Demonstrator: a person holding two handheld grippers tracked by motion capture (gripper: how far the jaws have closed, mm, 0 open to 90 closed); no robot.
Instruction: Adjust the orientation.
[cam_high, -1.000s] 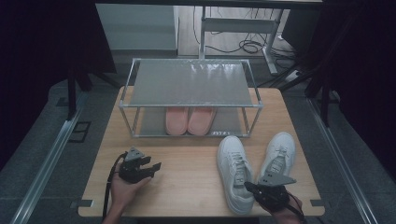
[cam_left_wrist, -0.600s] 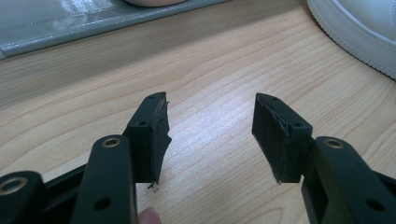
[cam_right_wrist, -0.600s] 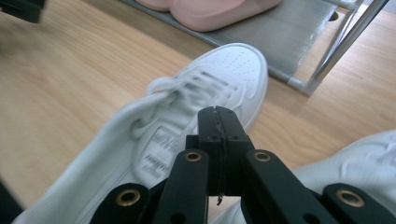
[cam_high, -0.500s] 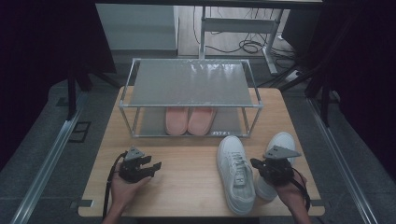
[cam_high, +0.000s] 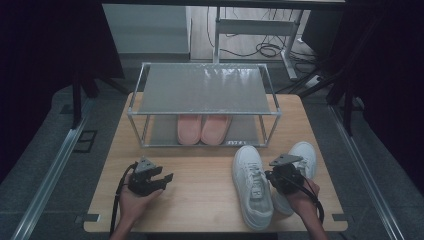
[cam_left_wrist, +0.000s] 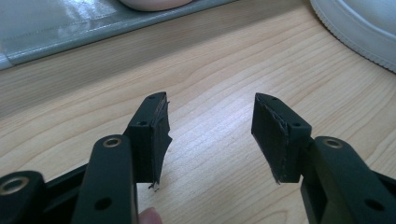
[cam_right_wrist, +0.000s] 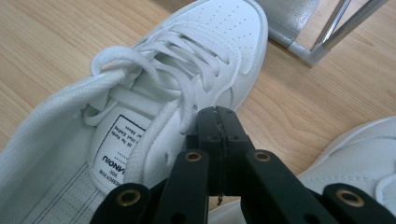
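Between the two white sneakers (cam_high: 252, 185) on the desk (cam_high: 200, 185), right claw (cam_right_wrist: 218, 122) hovers pressed together, empty; left claw (cam_left_wrist: 210, 133) idles apart; next: spread, grip a collar, shelve on rack (cam_high: 204, 90).

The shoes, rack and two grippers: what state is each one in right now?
Left gripper: open, holding nothing, over bare table.
Right gripper: shut, jaws together, beside the laced sneaker.
Laced sneaker: upright on the table.
Second sneaker: on the table.
Pink slippers: paired on the rack's lower shelf.
Rack: top shelf bare.
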